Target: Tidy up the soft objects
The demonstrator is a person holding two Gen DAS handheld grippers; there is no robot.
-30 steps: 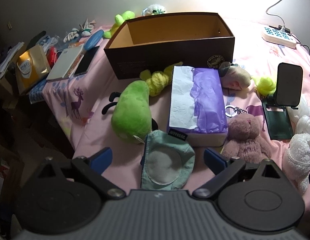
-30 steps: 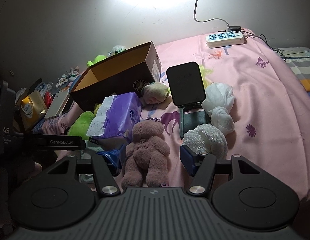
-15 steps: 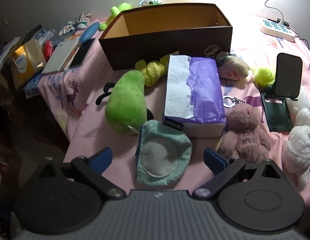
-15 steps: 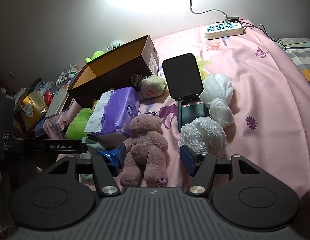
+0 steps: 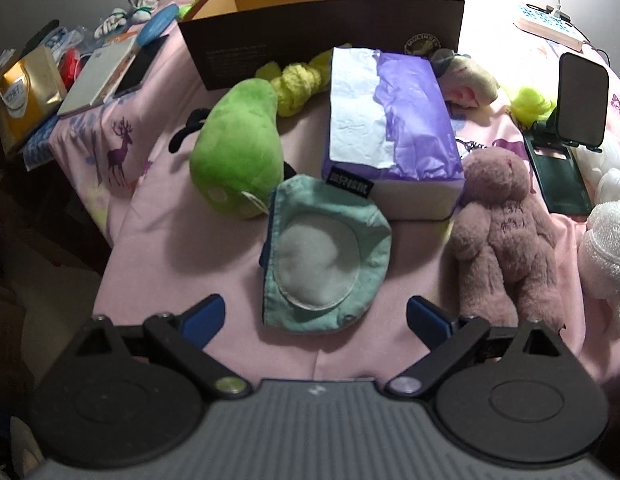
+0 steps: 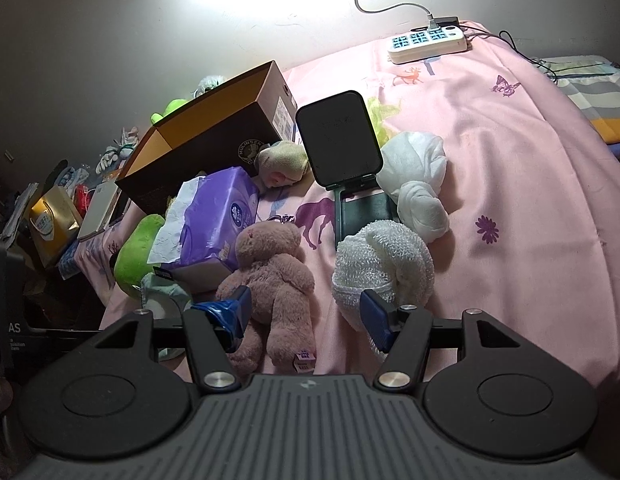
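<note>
A teal hat (image 5: 326, 264) lies on the pink sheet straight ahead of my open left gripper (image 5: 315, 318), its near edge between the fingertips. A green plush (image 5: 238, 152), a purple tissue pack (image 5: 390, 120) and a pink teddy bear (image 5: 506, 232) surround it. An open brown box (image 5: 330, 20) stands behind them. My right gripper (image 6: 306, 314) is open with the teddy bear's (image 6: 274, 272) legs between its fingers. A white knitted bundle (image 6: 384, 268) touches its right finger.
A black phone on a stand (image 6: 342, 140) and a white cloth knot (image 6: 420, 184) lie beyond the bear. A power strip (image 6: 428, 44) sits far back. Books and packets (image 5: 98, 76) crowd the left side. The bed edge drops off at left (image 5: 90, 240).
Both grippers have moved forward and lower. The hat has come closer to the left gripper, and the teddy bear's legs have come between the right gripper's fingers.
</note>
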